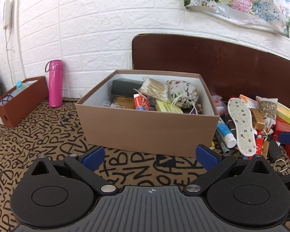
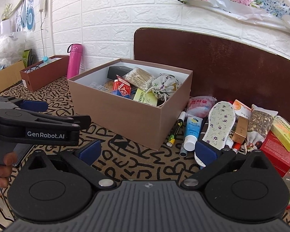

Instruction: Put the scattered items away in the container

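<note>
A brown cardboard box (image 1: pixel 148 127) (image 2: pixel 118 114) stands on the letter-patterned mat and holds a cotton-swab bag (image 1: pixel 154 89), a floral pouch (image 1: pixel 181 94), a black case and small packets. Right of it lies a pile: a floral insole (image 1: pixel 241 123) (image 2: pixel 219 123), a blue tube (image 1: pixel 226 133) (image 2: pixel 191 130), a pen (image 2: pixel 176 129), a yellow box (image 2: pixel 285 135), a red box (image 2: pixel 276 154). My left gripper (image 1: pixel 148 155) is open and empty in front of the box. My right gripper (image 2: pixel 147 150) is open and empty, its right finger beside the insole's heel.
A pink flask (image 1: pixel 55 83) and a narrow brown box (image 1: pixel 19 100) stand at the back left by the white brick wall. A dark brown board (image 1: pixel 222 65) leans behind the pile. The left gripper's body (image 2: pixel 36 123) sits to the left in the right wrist view.
</note>
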`<state>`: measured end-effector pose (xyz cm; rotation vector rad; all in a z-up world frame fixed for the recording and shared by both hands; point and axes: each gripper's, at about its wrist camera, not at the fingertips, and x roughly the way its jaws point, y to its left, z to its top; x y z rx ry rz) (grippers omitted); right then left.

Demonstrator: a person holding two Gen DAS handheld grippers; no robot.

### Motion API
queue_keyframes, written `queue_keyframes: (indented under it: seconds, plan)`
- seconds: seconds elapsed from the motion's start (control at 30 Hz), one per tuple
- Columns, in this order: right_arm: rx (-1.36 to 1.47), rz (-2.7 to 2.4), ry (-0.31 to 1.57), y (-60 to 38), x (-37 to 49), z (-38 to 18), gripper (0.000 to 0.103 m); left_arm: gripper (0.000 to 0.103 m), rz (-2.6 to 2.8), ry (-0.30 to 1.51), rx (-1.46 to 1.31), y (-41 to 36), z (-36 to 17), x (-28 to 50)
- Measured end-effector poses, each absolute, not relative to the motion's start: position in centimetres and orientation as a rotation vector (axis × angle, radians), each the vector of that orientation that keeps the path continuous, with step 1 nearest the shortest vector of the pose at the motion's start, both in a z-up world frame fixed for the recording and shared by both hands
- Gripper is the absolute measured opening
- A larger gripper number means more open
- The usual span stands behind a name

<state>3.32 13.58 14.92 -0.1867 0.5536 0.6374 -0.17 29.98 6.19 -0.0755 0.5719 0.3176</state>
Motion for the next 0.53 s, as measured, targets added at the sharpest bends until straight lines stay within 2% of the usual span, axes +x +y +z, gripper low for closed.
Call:
queue_keyframes:
  seconds: [0.53]
  plan:
    - [-0.195,0.650,0.563,13.99,3.02,14.79,0.103,0.103,0.334,0.564,-0.040,29.71,6.06,-0.22]
